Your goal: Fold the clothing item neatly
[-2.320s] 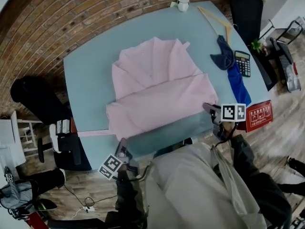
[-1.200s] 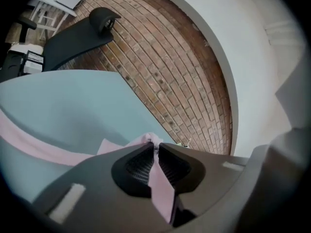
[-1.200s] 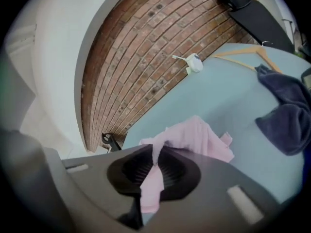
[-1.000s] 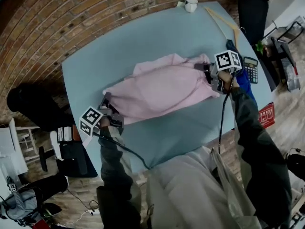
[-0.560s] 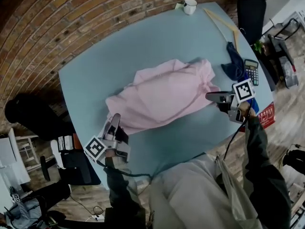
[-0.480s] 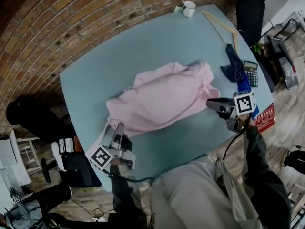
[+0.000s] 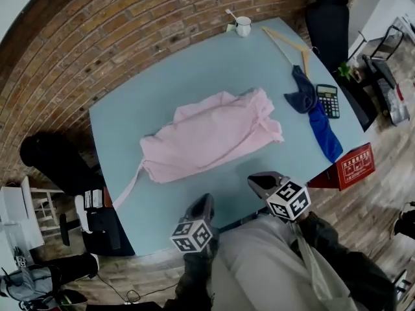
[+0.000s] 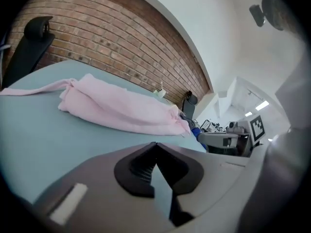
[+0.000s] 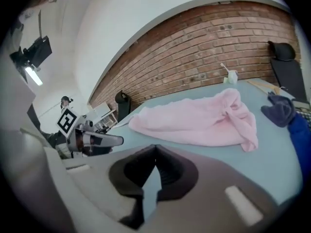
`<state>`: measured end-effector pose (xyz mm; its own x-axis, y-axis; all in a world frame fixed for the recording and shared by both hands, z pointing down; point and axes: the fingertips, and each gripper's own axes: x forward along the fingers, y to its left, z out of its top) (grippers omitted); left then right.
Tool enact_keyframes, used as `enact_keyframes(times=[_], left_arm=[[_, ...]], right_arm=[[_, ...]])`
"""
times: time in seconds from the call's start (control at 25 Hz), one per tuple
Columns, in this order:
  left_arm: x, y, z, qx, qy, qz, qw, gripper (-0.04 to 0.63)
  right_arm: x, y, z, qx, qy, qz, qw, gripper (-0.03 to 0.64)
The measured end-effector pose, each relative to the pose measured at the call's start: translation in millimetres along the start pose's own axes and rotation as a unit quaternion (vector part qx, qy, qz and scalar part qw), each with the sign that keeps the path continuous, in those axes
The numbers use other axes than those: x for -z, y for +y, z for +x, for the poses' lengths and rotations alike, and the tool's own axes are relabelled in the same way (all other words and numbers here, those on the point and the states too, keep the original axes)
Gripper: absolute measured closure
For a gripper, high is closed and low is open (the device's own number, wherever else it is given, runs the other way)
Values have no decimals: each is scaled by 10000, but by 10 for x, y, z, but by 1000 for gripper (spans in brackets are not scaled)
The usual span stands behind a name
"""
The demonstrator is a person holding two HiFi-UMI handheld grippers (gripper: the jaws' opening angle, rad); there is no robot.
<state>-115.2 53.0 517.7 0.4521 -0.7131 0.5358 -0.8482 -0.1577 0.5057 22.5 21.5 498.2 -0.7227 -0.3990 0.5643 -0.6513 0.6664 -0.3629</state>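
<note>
The pink garment [image 7: 209, 138] lies in a long, loosely folded bundle across the middle of the blue-grey table [image 7: 149, 83], with a thin pink strap [image 7: 126, 183] trailing off the table's left edge. My left gripper [image 7: 203, 204] hovers at the near table edge, shut and empty, well short of the garment [image 8: 121, 113]. My right gripper [image 7: 260, 181] sits beside it at the near edge, also shut with nothing in it. In the right gripper view the garment [image 9: 204, 118] lies ahead of the shut jaws. Each gripper view shows the other gripper off to the side.
A white cup [image 7: 243, 24] and a wooden hanger [image 7: 288, 41] are at the far side. A blue cloth [image 7: 312, 105] and a calculator [image 7: 329, 101] lie at the right, with a red box [image 7: 353, 167] below the edge. Black chairs [image 7: 327, 11] stand around the table.
Both grippers carried the near half of the garment over the far half, let it go and drew back to the near table edge. Their jaws have closed empty.
</note>
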Motion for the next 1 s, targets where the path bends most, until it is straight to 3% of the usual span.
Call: enact_keyframes(times=[0.2, 0.4, 0.64, 1.0], left_arm=[[342, -286, -128, -536, -253, 145, 9981, 588], [635, -295, -302, -1188, -434, -125, 9919, 588], [721, -436, -326, -1293, -543, -101, 9901, 588], [709, -480, -348, -1393, -634, -88, 9882, 588]], right_arm=[[292, -23, -350, 201, -69, 28, 9998, 615], [563, 40, -459, -189, 103, 147, 9997, 615], [574, 3, -624, -58, -1, -173, 9998, 615], [612, -13, -781, 5, -93, -220, 9997, 615]])
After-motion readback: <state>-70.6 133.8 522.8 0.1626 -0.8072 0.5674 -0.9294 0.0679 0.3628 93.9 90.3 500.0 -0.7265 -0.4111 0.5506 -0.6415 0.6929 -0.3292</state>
